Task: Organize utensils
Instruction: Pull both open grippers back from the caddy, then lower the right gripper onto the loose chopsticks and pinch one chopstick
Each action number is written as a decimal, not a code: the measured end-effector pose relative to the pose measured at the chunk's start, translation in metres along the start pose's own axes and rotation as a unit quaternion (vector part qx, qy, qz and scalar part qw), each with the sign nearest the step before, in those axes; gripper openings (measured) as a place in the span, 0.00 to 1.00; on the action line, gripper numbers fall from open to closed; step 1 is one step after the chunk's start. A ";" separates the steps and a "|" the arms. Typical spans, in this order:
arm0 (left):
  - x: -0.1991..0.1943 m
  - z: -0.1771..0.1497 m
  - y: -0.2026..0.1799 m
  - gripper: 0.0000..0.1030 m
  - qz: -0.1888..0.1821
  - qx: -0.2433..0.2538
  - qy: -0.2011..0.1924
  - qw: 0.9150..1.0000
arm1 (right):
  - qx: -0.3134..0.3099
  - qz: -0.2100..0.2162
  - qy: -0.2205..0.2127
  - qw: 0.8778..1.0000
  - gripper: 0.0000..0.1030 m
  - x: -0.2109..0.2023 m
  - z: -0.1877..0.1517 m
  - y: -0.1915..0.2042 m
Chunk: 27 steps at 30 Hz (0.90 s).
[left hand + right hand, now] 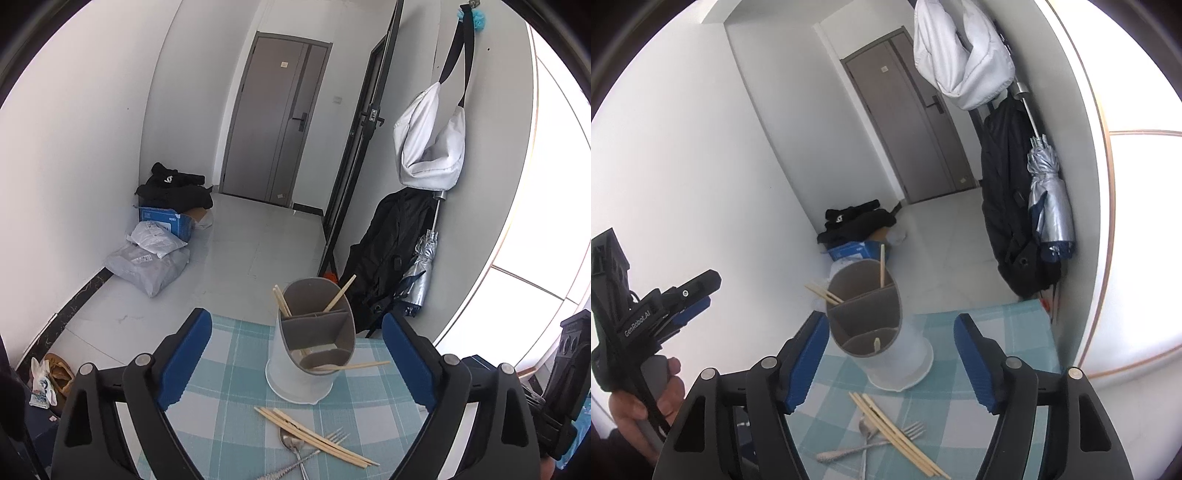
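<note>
A white utensil holder [306,354] with grey dividers stands on the checked tablecloth [229,417]; it also shows in the right wrist view [882,332]. Chopsticks stand in its far compartments and one lies across its near rim [354,366]. In front of it lie loose chopsticks [314,435], a fork [328,441] and a spoon [291,445]; the right wrist view shows the chopsticks [894,432], fork [908,430], spoon [866,430] and a thin brush [842,452]. My left gripper [295,358] is open and empty, either side of the holder. My right gripper [892,356] is open and empty too. The left gripper also shows at the right view's left edge [690,295].
The table ends just beyond the holder, over a tiled floor. A wall with a hanging white bag [432,147], black coat [391,254] and silver umbrella [421,269] stands at the right. Parcels [151,262] and a blue box [166,221] lie on the floor at far left.
</note>
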<state>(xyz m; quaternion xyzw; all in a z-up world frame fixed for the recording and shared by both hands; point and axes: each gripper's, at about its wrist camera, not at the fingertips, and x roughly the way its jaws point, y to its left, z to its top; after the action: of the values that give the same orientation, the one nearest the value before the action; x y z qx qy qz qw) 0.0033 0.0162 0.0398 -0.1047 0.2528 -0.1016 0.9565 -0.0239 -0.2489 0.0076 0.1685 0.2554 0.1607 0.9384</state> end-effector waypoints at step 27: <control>0.017 -0.073 0.061 0.99 0.021 -0.087 0.082 0.993 | -0.099 -0.038 0.172 0.979 0.85 0.059 -0.071 0.021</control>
<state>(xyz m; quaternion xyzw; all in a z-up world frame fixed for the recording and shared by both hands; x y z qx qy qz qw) -0.0106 0.0592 -0.0448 -0.1733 0.3404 -0.0670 0.9217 -0.0180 -0.1902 -0.0668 0.0350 0.4020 0.1759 0.8979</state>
